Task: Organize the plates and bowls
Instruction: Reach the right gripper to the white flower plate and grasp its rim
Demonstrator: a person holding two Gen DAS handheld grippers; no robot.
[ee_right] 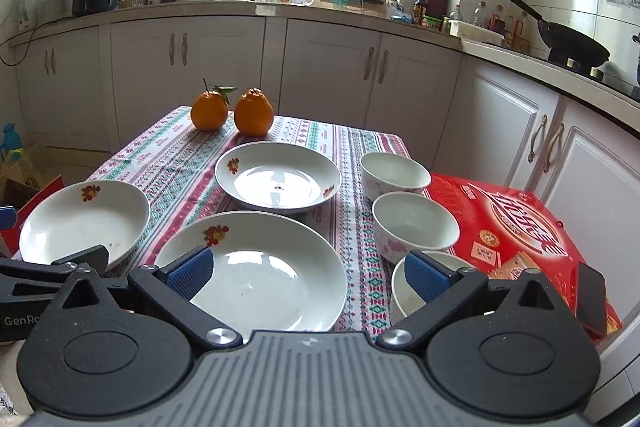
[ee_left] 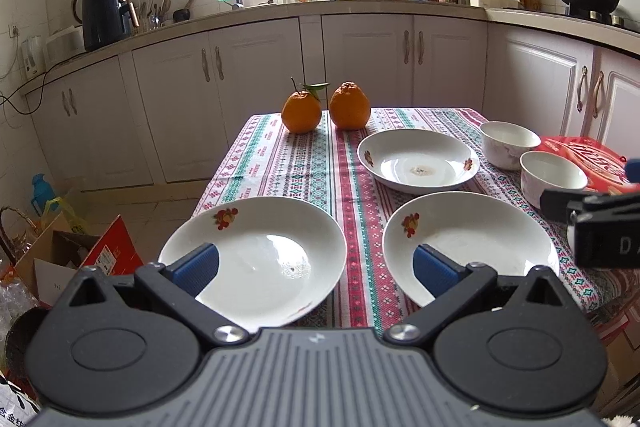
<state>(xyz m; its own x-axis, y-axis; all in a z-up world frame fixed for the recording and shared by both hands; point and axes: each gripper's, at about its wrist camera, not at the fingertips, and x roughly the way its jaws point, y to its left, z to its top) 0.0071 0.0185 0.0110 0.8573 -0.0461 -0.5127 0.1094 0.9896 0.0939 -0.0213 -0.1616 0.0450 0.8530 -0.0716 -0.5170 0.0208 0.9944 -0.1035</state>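
Observation:
Three white plates with a fruit print lie on the patterned tablecloth (ee_left: 280, 163): a near left plate (ee_left: 256, 251), a near middle plate (ee_right: 256, 267) and a far plate (ee_right: 278, 177). To their right, white bowls stand in a row: the far bowl (ee_right: 394, 173), the middle bowl (ee_right: 414, 223) and a near bowl (ee_right: 400, 291) half hidden behind my finger. My left gripper (ee_left: 316, 263) hovers open above the gap between the two near plates, holding nothing. My right gripper (ee_right: 308, 273) is open too, empty, between the near middle plate and the near bowl.
Two oranges (ee_left: 326, 107) sit at the table's far end. A red box (ee_right: 520, 227) with a dark phone (ee_right: 592, 299) on it lies right of the bowls. Cartons (ee_left: 80, 255) stand on the floor at the left. White cabinets (ee_left: 360, 55) run behind the table.

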